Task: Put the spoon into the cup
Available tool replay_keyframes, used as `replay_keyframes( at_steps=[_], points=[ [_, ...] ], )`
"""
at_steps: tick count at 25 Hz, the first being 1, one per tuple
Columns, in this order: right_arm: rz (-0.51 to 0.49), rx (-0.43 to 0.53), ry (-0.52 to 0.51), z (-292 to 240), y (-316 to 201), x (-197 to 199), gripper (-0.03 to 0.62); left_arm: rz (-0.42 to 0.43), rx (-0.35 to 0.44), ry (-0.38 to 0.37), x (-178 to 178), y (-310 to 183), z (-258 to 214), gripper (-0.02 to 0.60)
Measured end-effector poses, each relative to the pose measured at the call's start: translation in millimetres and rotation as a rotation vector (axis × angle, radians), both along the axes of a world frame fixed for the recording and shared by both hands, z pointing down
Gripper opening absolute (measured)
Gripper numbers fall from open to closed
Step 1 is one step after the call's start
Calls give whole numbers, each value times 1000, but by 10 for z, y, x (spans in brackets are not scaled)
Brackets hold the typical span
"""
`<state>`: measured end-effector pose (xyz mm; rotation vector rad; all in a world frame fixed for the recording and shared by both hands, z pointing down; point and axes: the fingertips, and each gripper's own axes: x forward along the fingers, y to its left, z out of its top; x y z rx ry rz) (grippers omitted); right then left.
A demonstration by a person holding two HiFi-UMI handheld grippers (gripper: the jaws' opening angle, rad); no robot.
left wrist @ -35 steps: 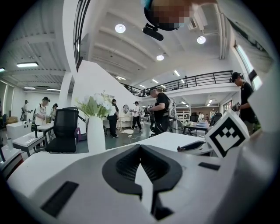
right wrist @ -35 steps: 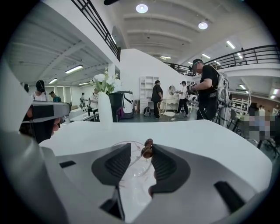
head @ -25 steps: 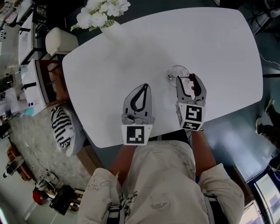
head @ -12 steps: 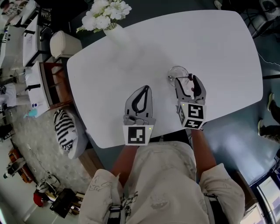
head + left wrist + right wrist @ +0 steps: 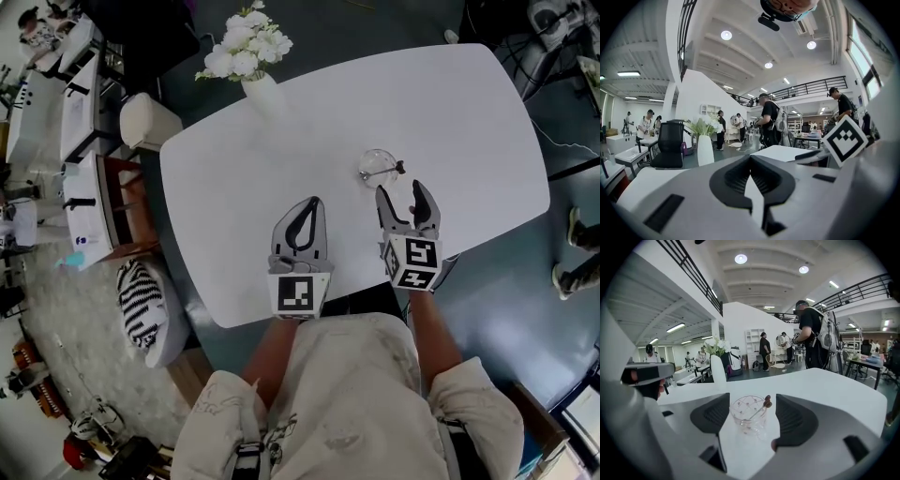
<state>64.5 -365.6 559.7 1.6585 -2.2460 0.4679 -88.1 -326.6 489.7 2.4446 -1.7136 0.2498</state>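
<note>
A clear glass cup [image 5: 378,165] stands on the white table [image 5: 281,141], and a thin spoon [image 5: 386,170] leans in it with its dark handle end over the rim. My right gripper [image 5: 401,193] is open and empty, its tips a little short of the cup. In the right gripper view the cup [image 5: 748,416] and spoon [image 5: 759,409] sit just ahead of the spread jaws of the right gripper [image 5: 752,425]. My left gripper [image 5: 308,202] hovers to the left, shut on nothing. In its own view the left gripper [image 5: 752,158] has its jaws together.
A white vase of flowers [image 5: 261,91] stands at the table's far edge. A cream chair [image 5: 142,120] and a striped cushion [image 5: 139,300] lie off the left side. The table's near edge is just behind both grippers. People stand in the room beyond [image 5: 813,336].
My right gripper let go of the spoon's handle, opened wider and drew back from the cup. The left gripper also pulled back a little. The spoon stays in the cup.
</note>
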Motion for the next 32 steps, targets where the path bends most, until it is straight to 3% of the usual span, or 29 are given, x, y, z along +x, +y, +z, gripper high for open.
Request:
replay_keyframes(
  at_steps=[12,25,32],
  points=[
    [67,107,-57,-696,670,43,275,7,97,-2,-276,521,-507,3],
    [89,409,-71,-2047,914,153,275,29,245,51,-521,690,-1414,3],
    [68,533,-140,-2704,1130,116,264,26,345,58,-691,768,-1950,3]
  ],
)
